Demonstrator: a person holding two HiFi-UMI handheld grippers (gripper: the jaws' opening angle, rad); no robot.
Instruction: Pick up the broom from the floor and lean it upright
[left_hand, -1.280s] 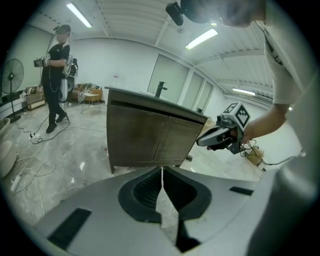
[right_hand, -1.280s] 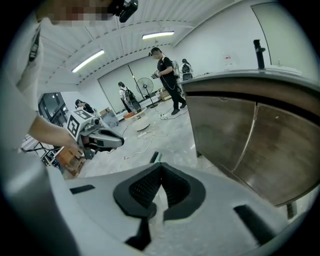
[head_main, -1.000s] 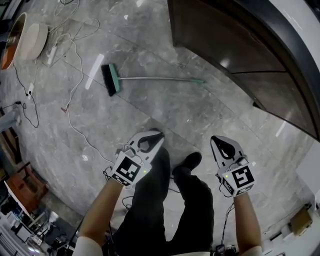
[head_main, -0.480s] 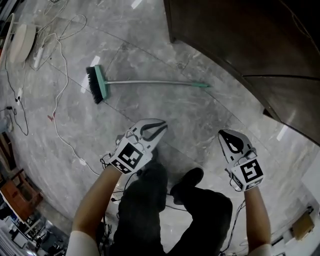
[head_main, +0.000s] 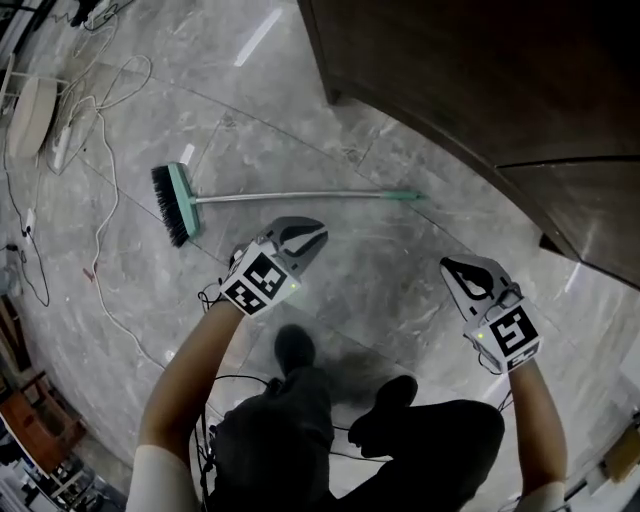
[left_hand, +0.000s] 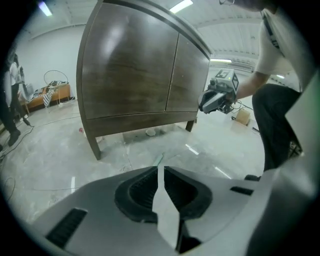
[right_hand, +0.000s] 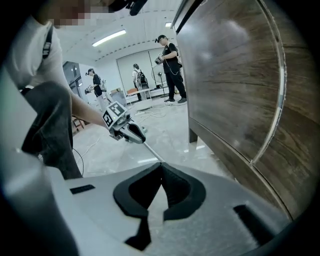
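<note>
The broom lies crosswise in the upper middle of the frame, just above the left gripper, with the right gripper farther off; both grippers are pressed together and empty.

1. My L gripper: jaws together, nothing btwn.
2. Broom: only a green bit shows, on floor just past my tips.
3. Dark wood cabinet on legs, straight ahead.
4. R gripper in the air at rt, by cabinet's corner.
</note>
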